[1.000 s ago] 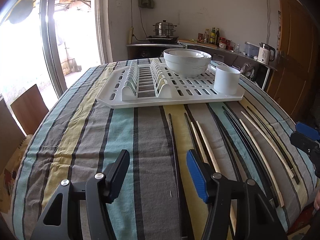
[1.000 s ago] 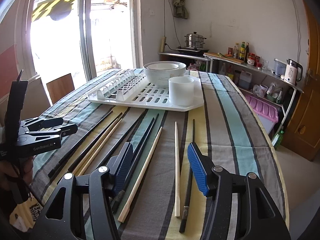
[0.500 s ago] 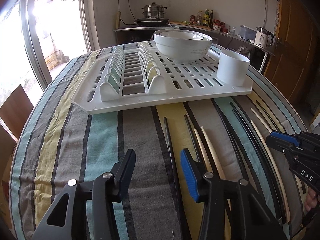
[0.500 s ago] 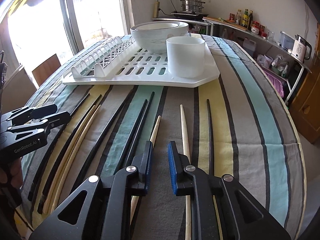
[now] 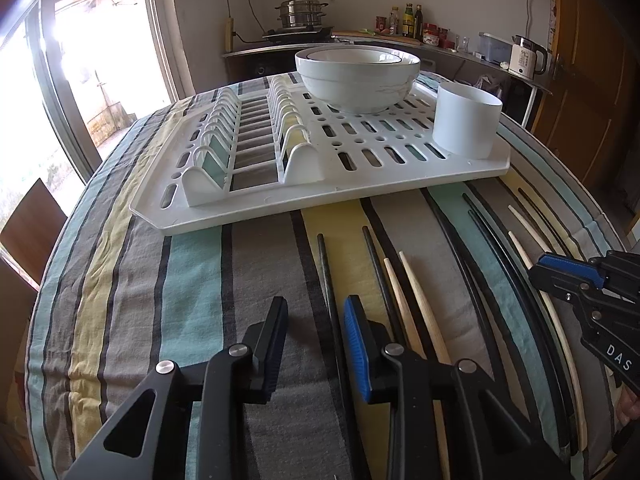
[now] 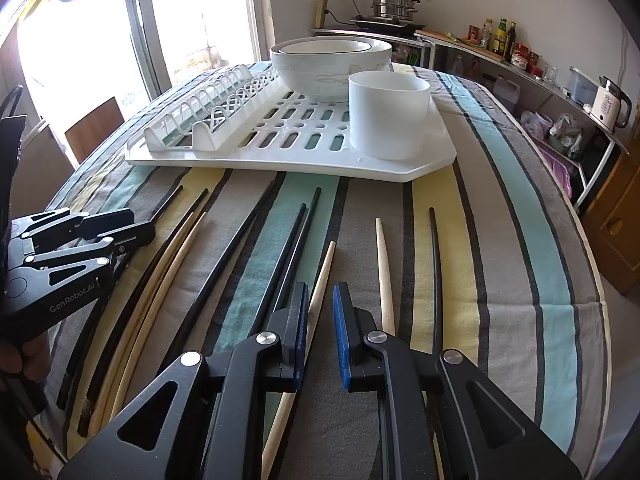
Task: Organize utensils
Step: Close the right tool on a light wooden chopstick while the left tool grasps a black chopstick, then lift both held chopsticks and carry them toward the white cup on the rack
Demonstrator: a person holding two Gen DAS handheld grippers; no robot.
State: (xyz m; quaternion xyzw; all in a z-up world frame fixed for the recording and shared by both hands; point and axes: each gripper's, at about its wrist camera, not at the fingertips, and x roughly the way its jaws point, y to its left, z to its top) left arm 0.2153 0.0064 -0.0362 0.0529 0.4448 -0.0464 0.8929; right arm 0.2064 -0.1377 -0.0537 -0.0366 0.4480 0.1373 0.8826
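Observation:
Several black and pale wooden chopsticks lie in a row on the striped tablecloth in front of a white drying rack [image 5: 256,208]. My left gripper [image 5: 314,320] is open, low over the cloth, astride a black chopstick [image 5: 326,276]. My right gripper [image 6: 321,300] is open with a narrow gap, low over a wooden chopstick [image 6: 320,280] that lies between its fingers. A white cup [image 6: 388,114] and stacked white bowls [image 6: 330,66] stand on the rack [image 6: 280,160]. Each gripper shows in the other's view, the right one in the left wrist view [image 5: 568,276] and the left one in the right wrist view [image 6: 120,228].
The rack has a row of plate slots [image 5: 248,136] on its left side. A wooden chair back [image 5: 32,220] stands by the table's left edge. A counter with a steamer pot [image 5: 298,12], bottles and a kettle [image 5: 524,56] lines the far wall.
Both grippers have moved forward and down toward the chopsticks. The right gripper's jaws have narrowed around the wooden chopstick. The left jaws have narrowed a little.

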